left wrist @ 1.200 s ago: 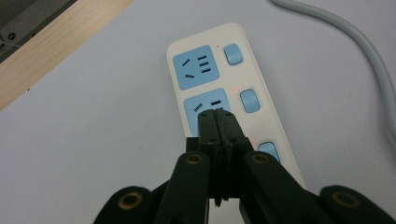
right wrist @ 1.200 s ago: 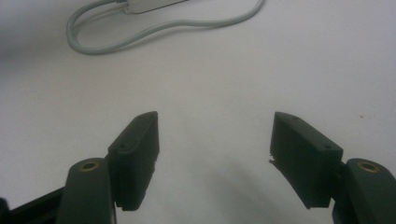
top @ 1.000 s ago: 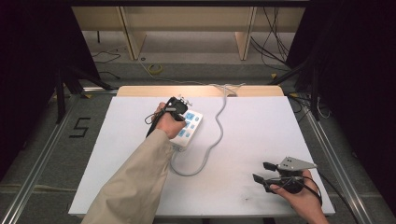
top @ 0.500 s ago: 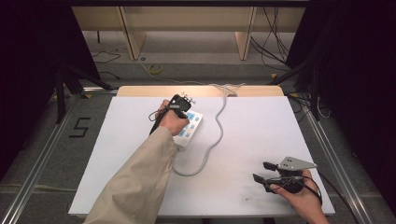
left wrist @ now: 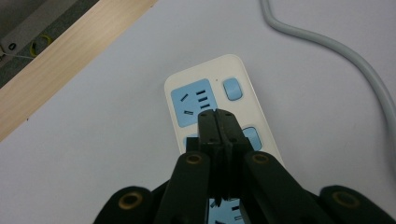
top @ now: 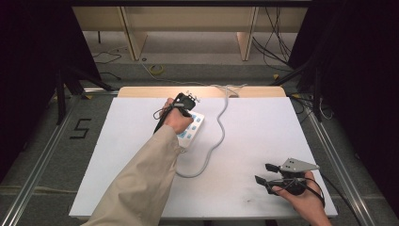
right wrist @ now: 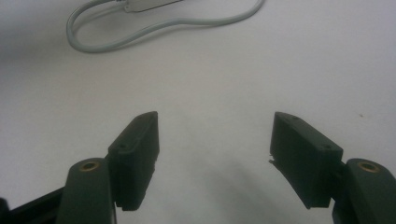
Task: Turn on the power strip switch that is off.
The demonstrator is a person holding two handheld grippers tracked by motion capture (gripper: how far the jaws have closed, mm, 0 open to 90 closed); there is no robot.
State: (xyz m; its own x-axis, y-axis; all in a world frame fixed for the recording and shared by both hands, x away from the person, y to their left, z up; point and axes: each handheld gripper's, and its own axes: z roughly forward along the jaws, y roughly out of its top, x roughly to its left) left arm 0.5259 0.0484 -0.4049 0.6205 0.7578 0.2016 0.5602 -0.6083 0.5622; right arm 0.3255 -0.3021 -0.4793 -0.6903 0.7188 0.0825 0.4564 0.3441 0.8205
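A white power strip with blue sockets lies on the white table, and its grey cable snakes off to the far edge. My left gripper is shut with nothing between its jaws. In the left gripper view its tips hover over the power strip, at the lower edge of the end blue socket and beside a blue switch. Whether the tips touch the strip I cannot tell. My right gripper rests open near the front right of the table; in its own view the gripper has bare table between its jaws.
A wooden strip borders the table's far edge. The cable loops across the middle of the table. Metal frame rails run along both sides, and a "5" mark is on the floor at the left.
My left gripper has moved away from the person along the power strip toward its far end. The right gripper has stayed in place.
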